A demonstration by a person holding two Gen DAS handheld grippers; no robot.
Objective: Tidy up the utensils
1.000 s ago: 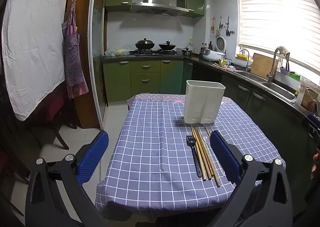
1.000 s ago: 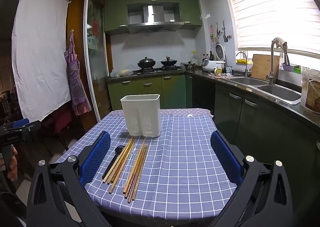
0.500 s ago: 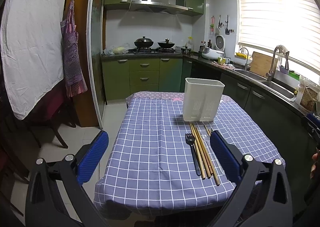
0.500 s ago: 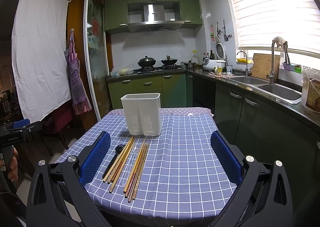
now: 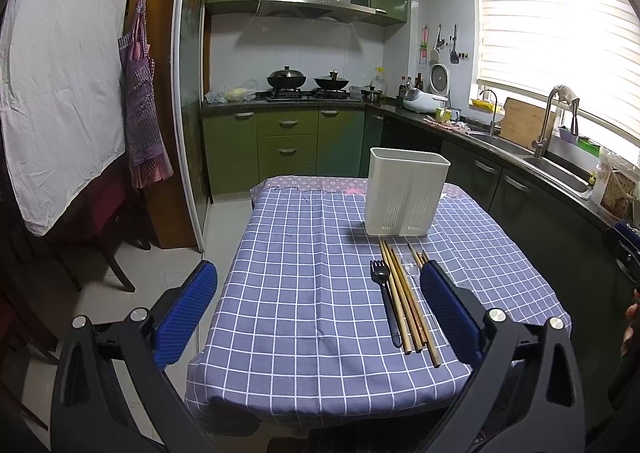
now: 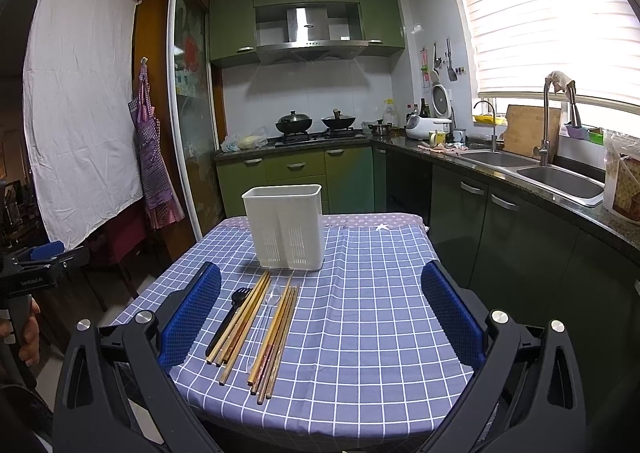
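Note:
A white slotted utensil holder (image 5: pixel 406 193) (image 6: pixel 287 227) stands upright near the far end of a table with a blue checked cloth (image 5: pixel 304 285) (image 6: pixel 372 301). In front of it lie several wooden chopsticks (image 5: pixel 404 301) (image 6: pixel 256 317), a black plastic fork (image 5: pixel 385 297) (image 6: pixel 228 317) and a clear plastic spoon (image 6: pixel 269 303), side by side. My left gripper (image 5: pixel 318 309) is open, hovering before the table's near edge, with the chopsticks just inside its right finger. My right gripper (image 6: pixel 320 313) is open too, empty, with the utensils close to its left finger.
Green kitchen cabinets, a stove with two woks (image 6: pixel 316 121) and a sink (image 6: pixel 560 175) run along the back and right. Dark chairs (image 5: pixel 108 221) and a hanging white sheet stand to the left of the table. A hand holds the other gripper's handle (image 6: pixel 24 329) at left.
Both views have shifted slightly; the left gripper has drawn back and risen a little, so the table appears a bit farther. Nothing on the table has moved.

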